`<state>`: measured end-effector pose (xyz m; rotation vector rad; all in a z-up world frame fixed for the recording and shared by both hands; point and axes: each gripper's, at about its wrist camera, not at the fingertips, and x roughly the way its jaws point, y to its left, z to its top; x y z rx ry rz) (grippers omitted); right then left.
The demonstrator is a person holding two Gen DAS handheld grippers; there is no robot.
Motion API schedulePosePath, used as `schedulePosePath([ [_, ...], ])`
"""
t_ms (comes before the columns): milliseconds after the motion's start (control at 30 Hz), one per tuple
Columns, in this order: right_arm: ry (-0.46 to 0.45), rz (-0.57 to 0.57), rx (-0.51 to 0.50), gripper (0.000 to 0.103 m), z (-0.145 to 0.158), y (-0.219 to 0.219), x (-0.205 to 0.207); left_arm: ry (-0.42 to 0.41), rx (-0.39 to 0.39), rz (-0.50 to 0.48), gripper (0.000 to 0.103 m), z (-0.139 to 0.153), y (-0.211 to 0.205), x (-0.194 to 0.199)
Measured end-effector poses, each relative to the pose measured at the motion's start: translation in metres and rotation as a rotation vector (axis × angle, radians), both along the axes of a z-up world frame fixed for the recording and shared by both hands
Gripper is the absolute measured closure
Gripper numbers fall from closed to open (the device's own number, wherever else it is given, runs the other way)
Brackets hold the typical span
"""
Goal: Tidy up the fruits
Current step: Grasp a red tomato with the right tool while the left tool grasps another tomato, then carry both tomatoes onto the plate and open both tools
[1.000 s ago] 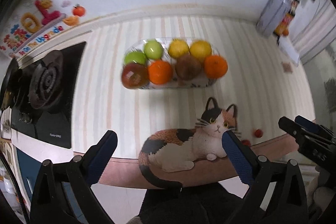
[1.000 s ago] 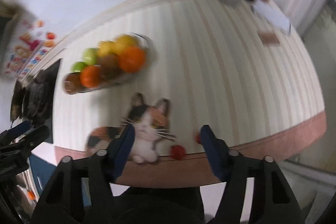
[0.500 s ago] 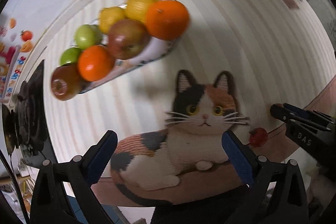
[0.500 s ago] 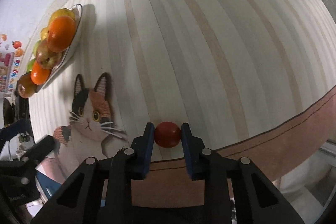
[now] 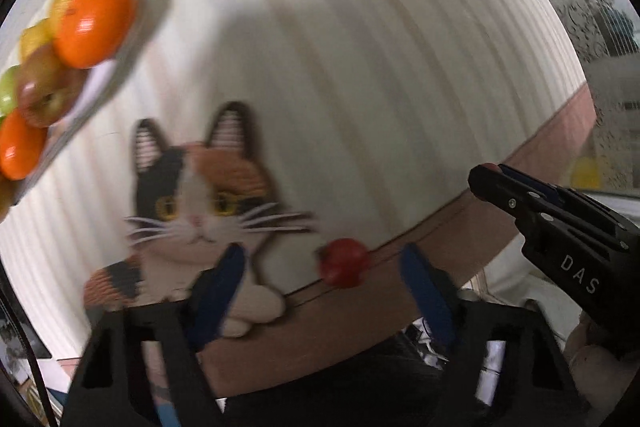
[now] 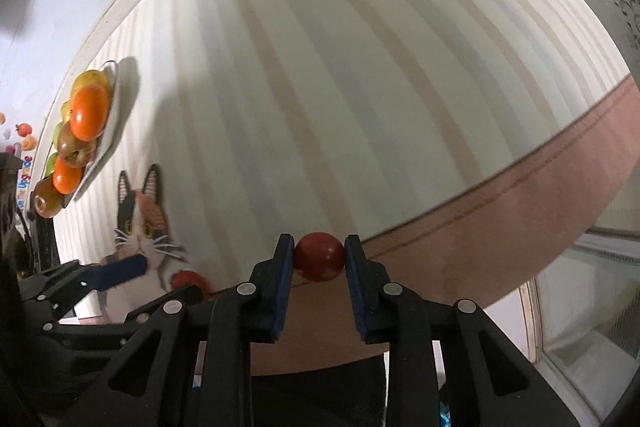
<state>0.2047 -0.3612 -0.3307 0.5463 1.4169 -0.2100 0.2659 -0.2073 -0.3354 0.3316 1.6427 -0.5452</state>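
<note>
The cream striped cloth-covered surface (image 6: 360,75) with its pink border is filling both views. On it, a calico cat-shaped mat (image 5: 200,211) is lying near the front edge, and a clear oblong plate (image 5: 104,79) well to the left is carrying a pile of oranges, apples and yellow fruit (image 5: 60,39). That pile is suggesting most of the sorting is already done.

The right tongs (image 6: 319,259) are gripping a small round red fruit (image 6: 319,257) between their blue pads, apparently raised over the front edge of the surface. The left tongs (image 5: 324,275) are standing open with nothing between them, straddling a second small red fruit (image 5: 344,267) that is sitting on the border just beside the cat mat.

What is left, judging by this, is carrying the gripped fruit across to the plate and then collecting the second one; neither small fruit is on the plate yet.
</note>
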Motion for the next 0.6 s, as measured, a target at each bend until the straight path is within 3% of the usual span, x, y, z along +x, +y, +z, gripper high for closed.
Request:
schedulePosePath([
  [133,0.004,-0.014,0.002,0.075,-0.002,-0.003,-0.005,0.021,0.001,-0.024,0.061,-0.01,-0.012,-0.003],
  [300,-0.008,-0.008,-0.008,0.075,0.003,-0.003,-0.002,0.015,-0.002,-0.035,0.076,-0.016,-0.015,-0.005],
  [600,-0.055,0.031,0.003,0.075,0.026,0.0,0.012,0.0,-0.054,0.064,0.083,0.0,0.021,0.006],
])
